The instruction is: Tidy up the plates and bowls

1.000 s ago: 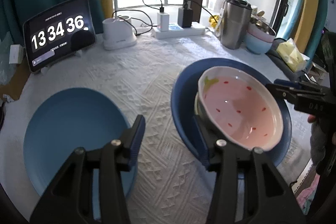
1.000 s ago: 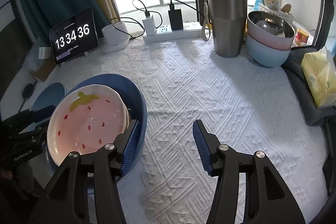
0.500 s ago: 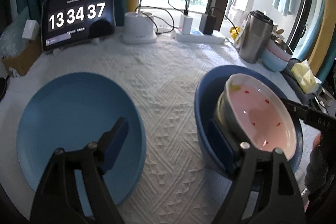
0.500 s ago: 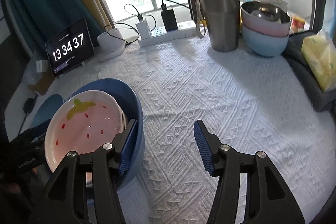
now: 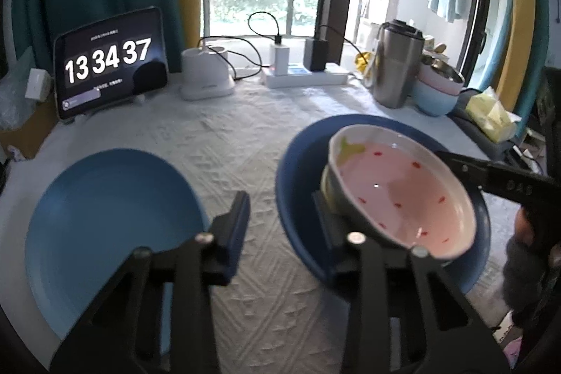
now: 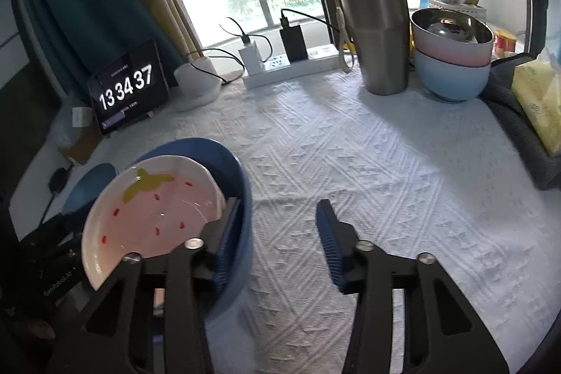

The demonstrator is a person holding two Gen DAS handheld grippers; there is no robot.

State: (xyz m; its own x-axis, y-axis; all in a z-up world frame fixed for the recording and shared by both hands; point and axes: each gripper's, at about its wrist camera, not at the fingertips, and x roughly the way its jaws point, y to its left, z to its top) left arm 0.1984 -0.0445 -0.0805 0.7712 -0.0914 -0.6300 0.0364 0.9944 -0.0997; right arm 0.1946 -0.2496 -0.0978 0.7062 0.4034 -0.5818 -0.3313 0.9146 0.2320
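A pink strawberry-pattern bowl [image 5: 396, 195] [image 6: 157, 212] rests tilted inside a dark blue bowl [image 5: 298, 198] [image 6: 242, 184] on the white cloth. My left gripper [image 5: 280, 221] straddles the blue bowl's near-left rim, one finger inside and one outside. Its jaws are closing, and cloth still shows between the outer pad and the rim. My right gripper [image 6: 277, 237] straddles the opposite rim the same way, closing, with a wide gap outside. A flat light blue plate [image 5: 105, 216] [image 6: 87, 184] lies to the left.
Along the back stand a tablet clock [image 5: 108, 65], a white lamp base [image 5: 205, 76], a power strip [image 5: 305, 77] with chargers and a steel tumbler [image 6: 380, 34]. Stacked pink and light blue bowls [image 6: 452, 58] and a yellow tissue pack [image 6: 540, 93] sit at the right edge.
The left jaws spread wide half a second ago and have now narrowed around the blue bowl's rim. The right jaws have narrowed a little. Both bowls and the plate stay put.
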